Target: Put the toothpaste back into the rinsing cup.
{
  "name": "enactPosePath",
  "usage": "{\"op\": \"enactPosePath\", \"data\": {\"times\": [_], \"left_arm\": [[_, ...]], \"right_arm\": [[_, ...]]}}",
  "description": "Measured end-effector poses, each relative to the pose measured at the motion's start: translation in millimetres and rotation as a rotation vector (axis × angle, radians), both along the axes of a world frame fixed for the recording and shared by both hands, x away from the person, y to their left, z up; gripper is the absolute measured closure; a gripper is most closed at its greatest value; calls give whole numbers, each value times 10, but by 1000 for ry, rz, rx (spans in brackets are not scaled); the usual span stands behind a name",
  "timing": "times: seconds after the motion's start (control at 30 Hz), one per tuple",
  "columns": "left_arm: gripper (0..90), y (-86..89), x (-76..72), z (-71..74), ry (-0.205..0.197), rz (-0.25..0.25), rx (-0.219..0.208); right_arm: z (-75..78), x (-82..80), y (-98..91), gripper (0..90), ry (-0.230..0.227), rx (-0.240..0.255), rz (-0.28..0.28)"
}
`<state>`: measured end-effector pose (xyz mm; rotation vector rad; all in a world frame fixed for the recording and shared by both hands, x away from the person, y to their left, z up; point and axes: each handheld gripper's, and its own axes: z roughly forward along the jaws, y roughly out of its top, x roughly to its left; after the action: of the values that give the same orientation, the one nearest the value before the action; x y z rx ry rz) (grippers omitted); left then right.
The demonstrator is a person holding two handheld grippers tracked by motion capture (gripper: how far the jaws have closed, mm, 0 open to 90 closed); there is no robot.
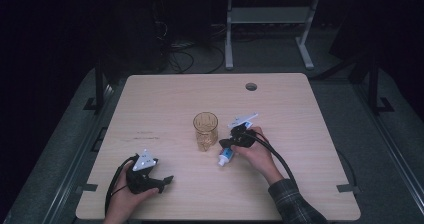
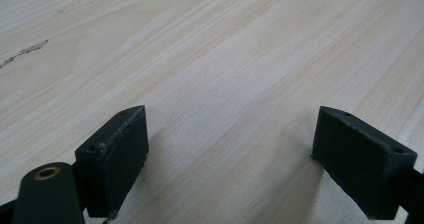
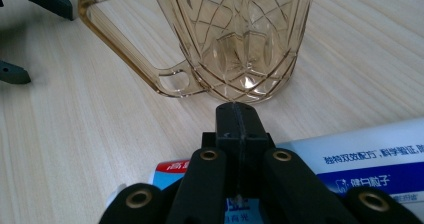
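My right gripper (image 3: 239, 115) has its jaws clenched together above the toothpaste tube (image 3: 370, 156), which lies flat on the worktop (image 1: 165, 104) just beside the amber cup (image 1: 205, 130). I should spread them before grasping. My left gripper (image 1: 162, 181) rests released, well apart.

The light wooden table (image 1: 165, 99) has rounded corners and 1 round cable hole (image 1: 251, 86) near its far edge, right of the middle. A short dark mark (image 1: 145, 136) lies on the table's left half. Beyond the table's far edge stands a white desk frame (image 1: 270, 15) with 2 legs, and black cables (image 1: 185, 54) lie to its left. Grey floor (image 1: 350, 134) surrounds the table.
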<state>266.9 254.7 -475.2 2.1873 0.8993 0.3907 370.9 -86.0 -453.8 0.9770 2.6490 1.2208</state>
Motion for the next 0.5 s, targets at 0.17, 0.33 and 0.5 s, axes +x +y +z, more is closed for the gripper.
{"op": "enactPosePath", "data": {"times": [0.17, 0.33, 0.5], "left_arm": [[141, 0, 1, 0, 0, 0, 0], [141, 0, 0, 0, 0, 0, 0], [141, 0, 1, 0, 0, 0, 0]], "right_arm": [[-15, -31, -61, 899, 3, 5, -6], [-30, -76, -129, 899, 7, -5, -11], [-25, -96, -174, 899, 3, -11, -14]]}}
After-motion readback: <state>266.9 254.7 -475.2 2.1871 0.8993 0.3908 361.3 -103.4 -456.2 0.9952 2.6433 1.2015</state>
